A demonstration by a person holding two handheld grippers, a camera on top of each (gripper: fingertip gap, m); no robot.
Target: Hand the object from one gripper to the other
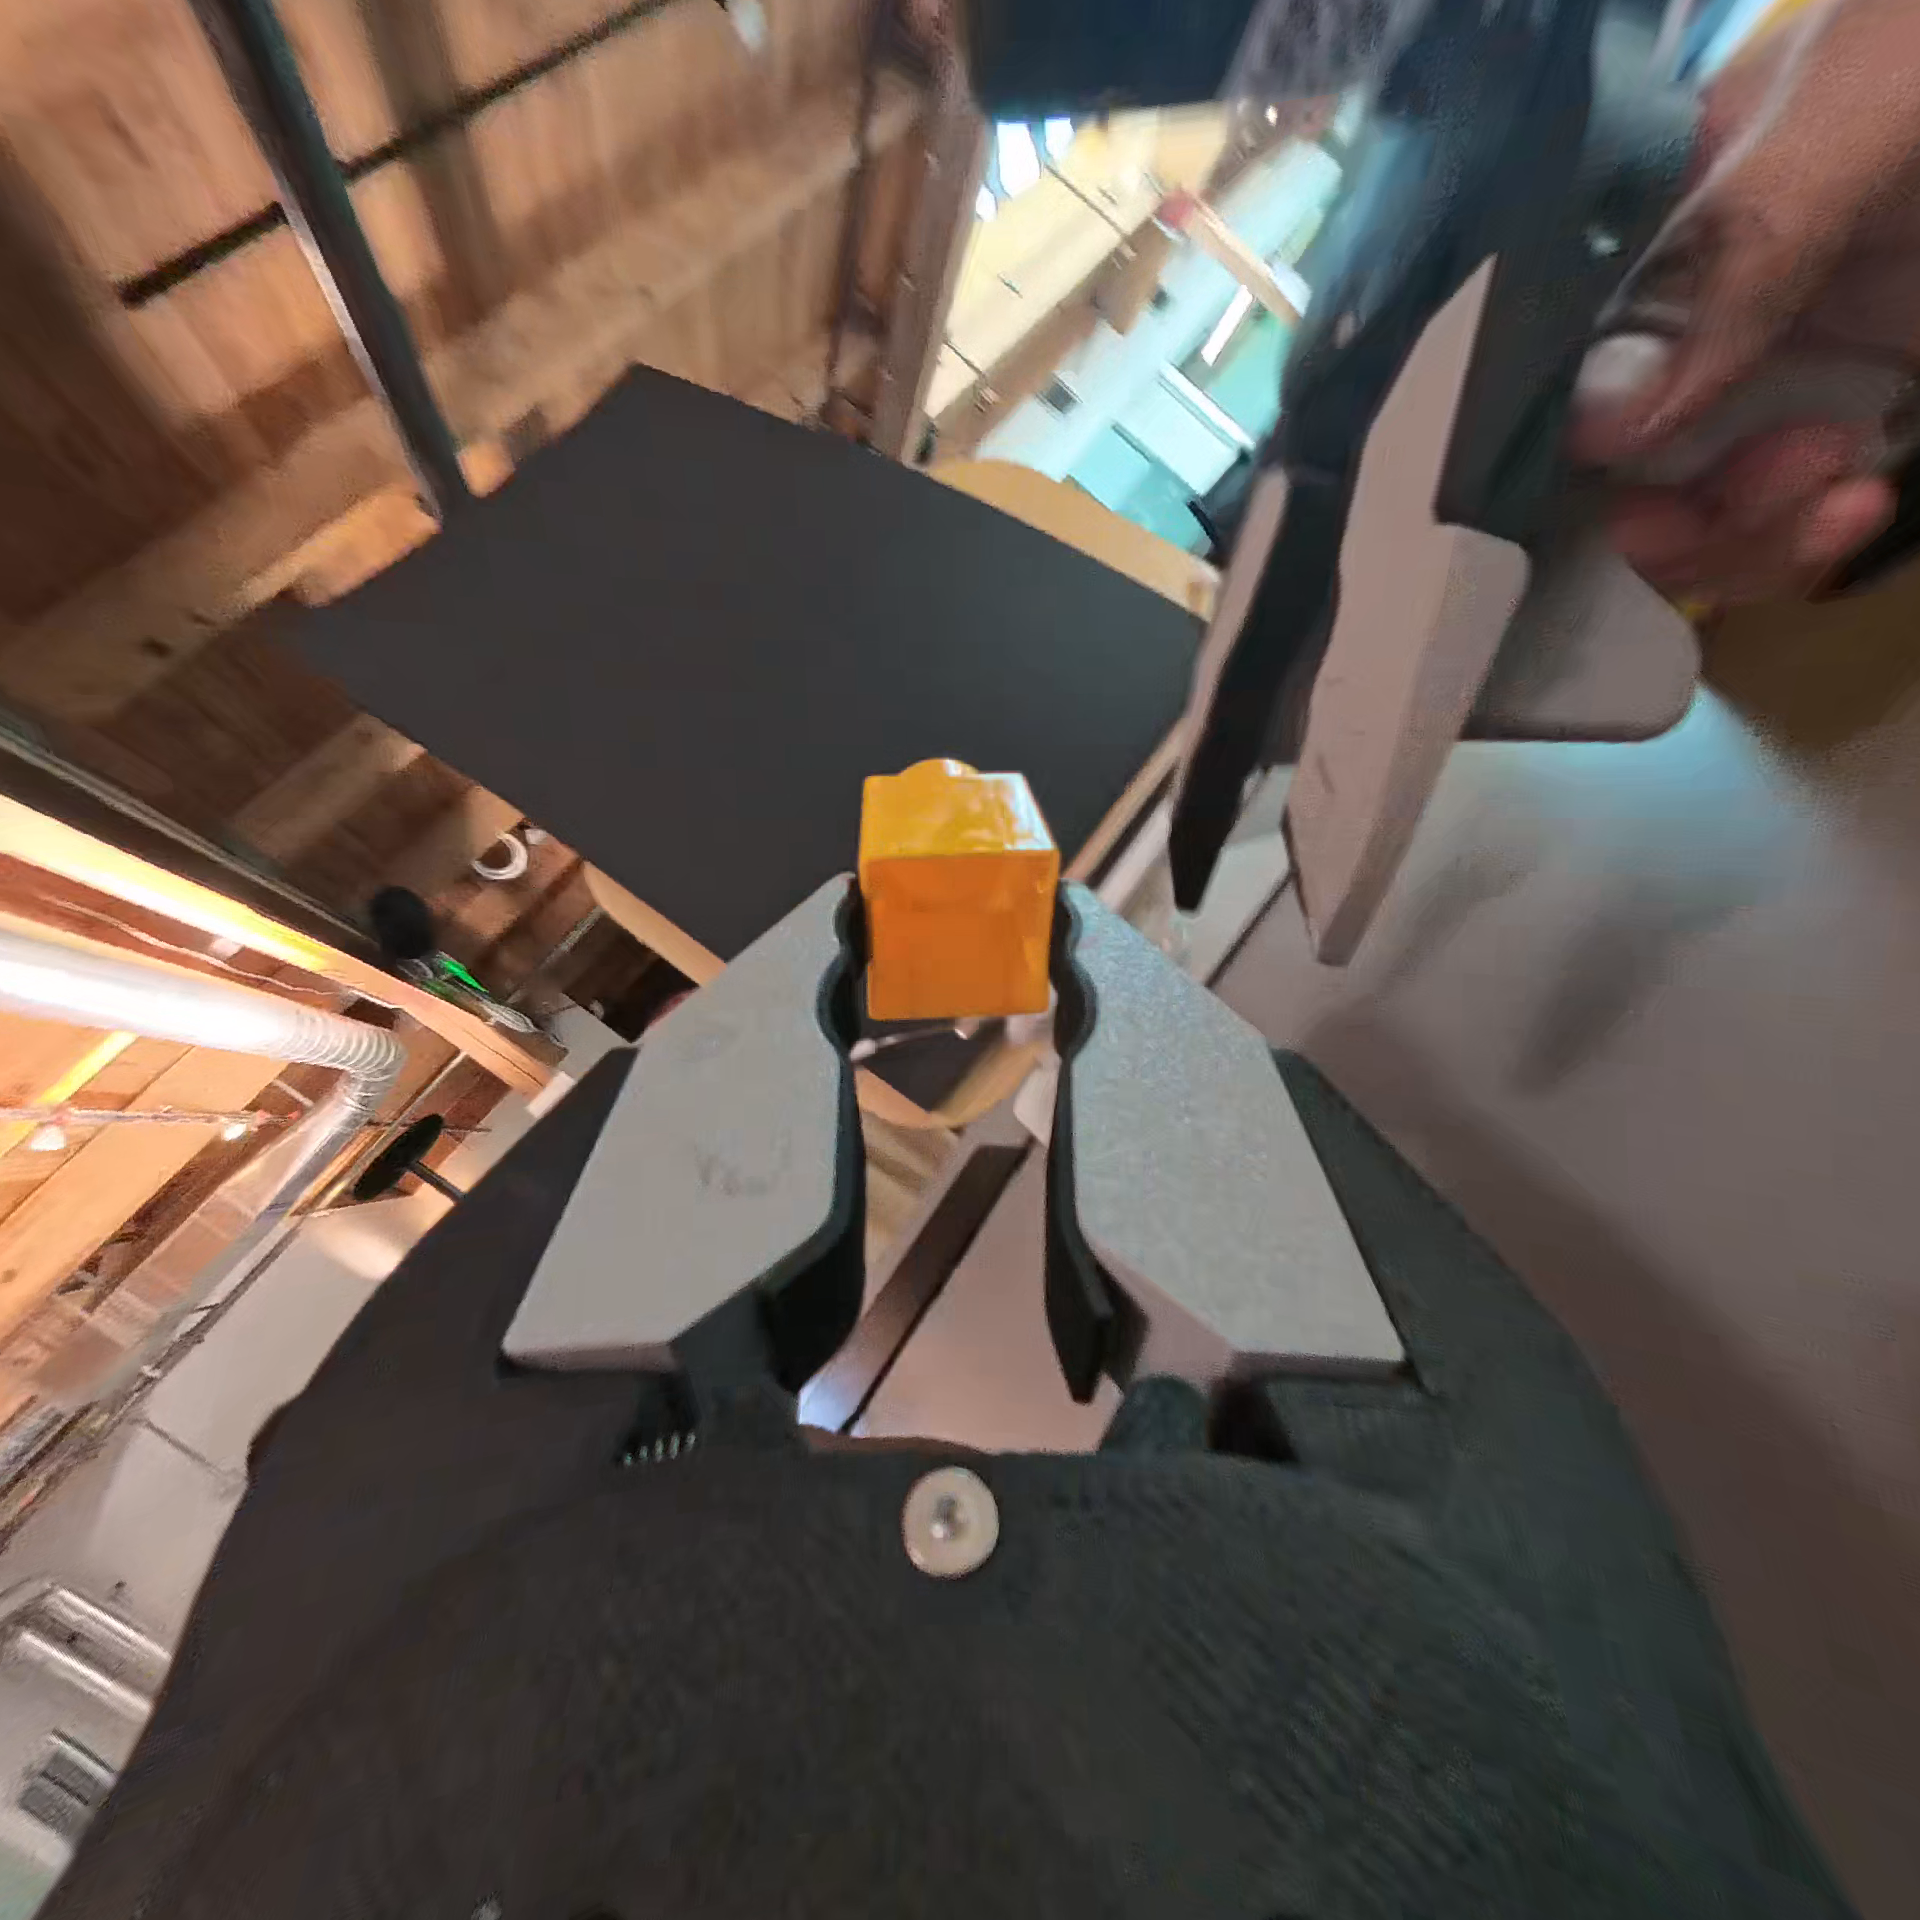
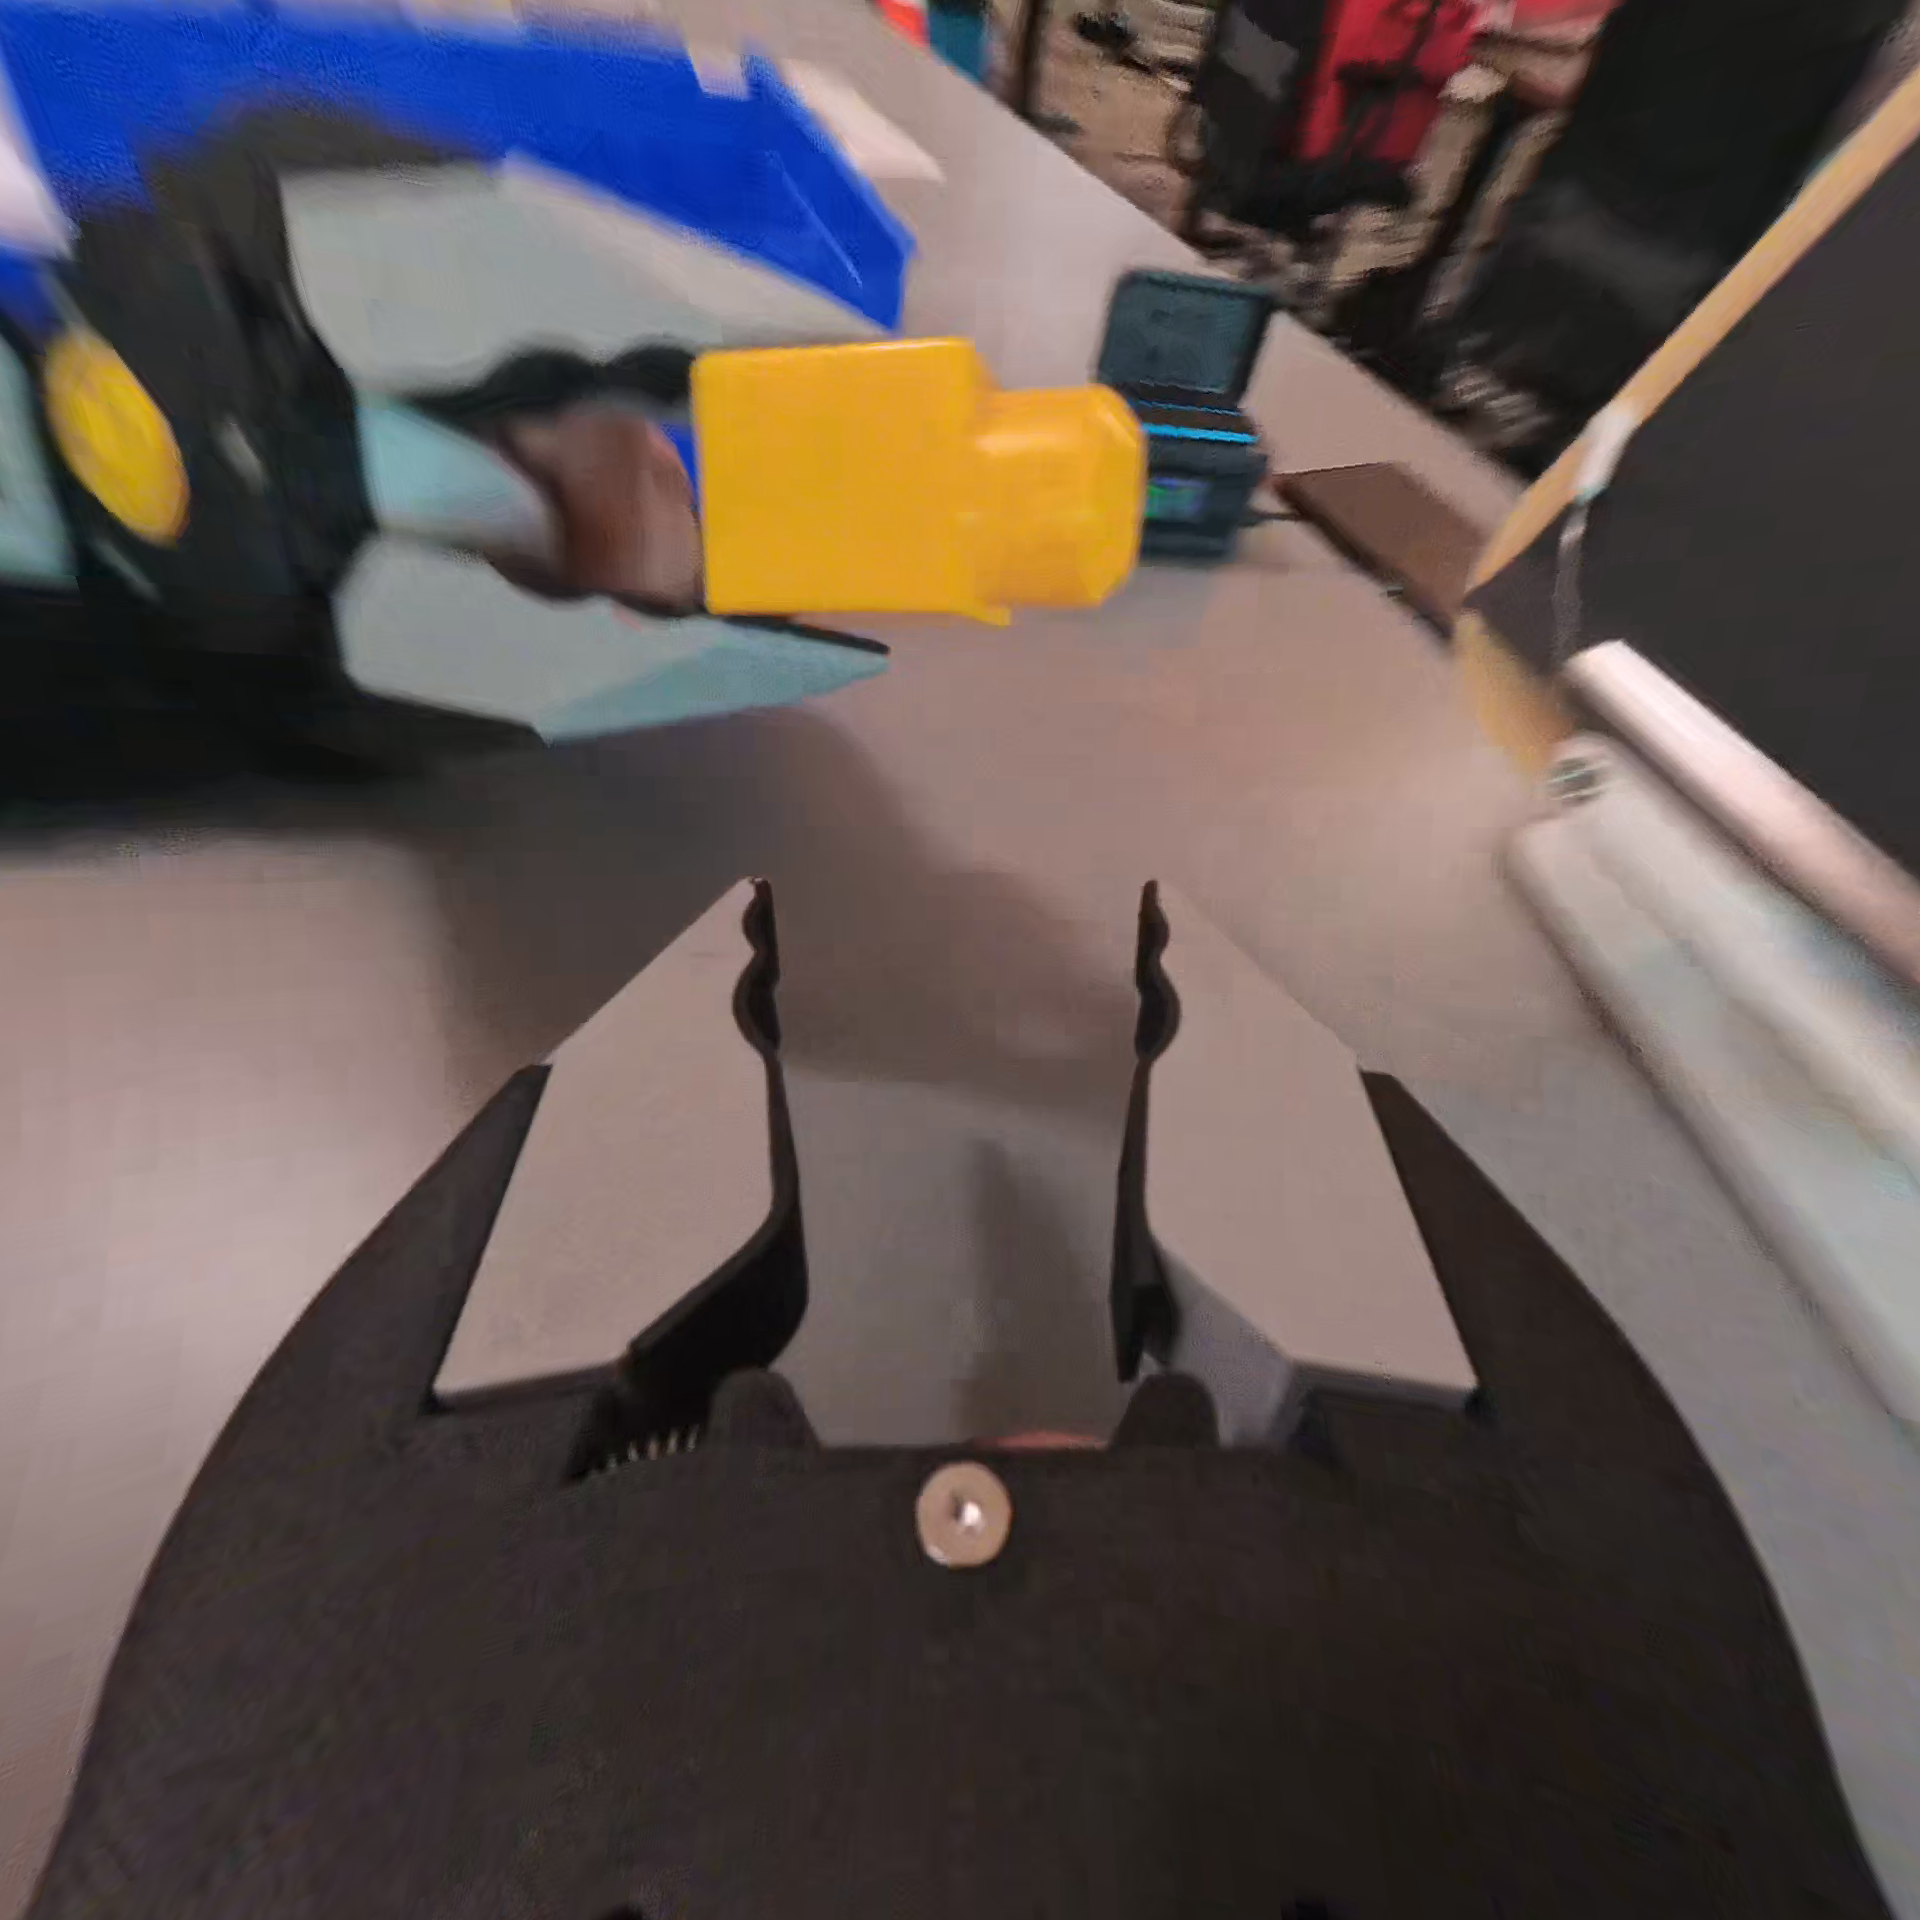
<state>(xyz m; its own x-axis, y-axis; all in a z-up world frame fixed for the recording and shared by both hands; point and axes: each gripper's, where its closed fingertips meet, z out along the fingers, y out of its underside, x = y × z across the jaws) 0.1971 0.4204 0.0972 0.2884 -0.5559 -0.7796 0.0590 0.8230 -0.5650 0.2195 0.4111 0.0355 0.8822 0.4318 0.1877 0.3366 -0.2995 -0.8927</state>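
My left gripper is shut on an orange-yellow block with a stud on its far end, held at the fingertips above the table. In the right wrist view the same block shows at upper centre, stud pointing right, held by the left gripper, which comes in from the left. My right gripper is open and empty, below the block and apart from it. In the left wrist view the right gripper hangs at the upper right, jaws apart, held by a person's hand.
A grey table top lies under both grippers. A black board stands behind the block. A blue bin sits at the back left, a small dark device with a lit screen behind the block, and a white rail at the right.
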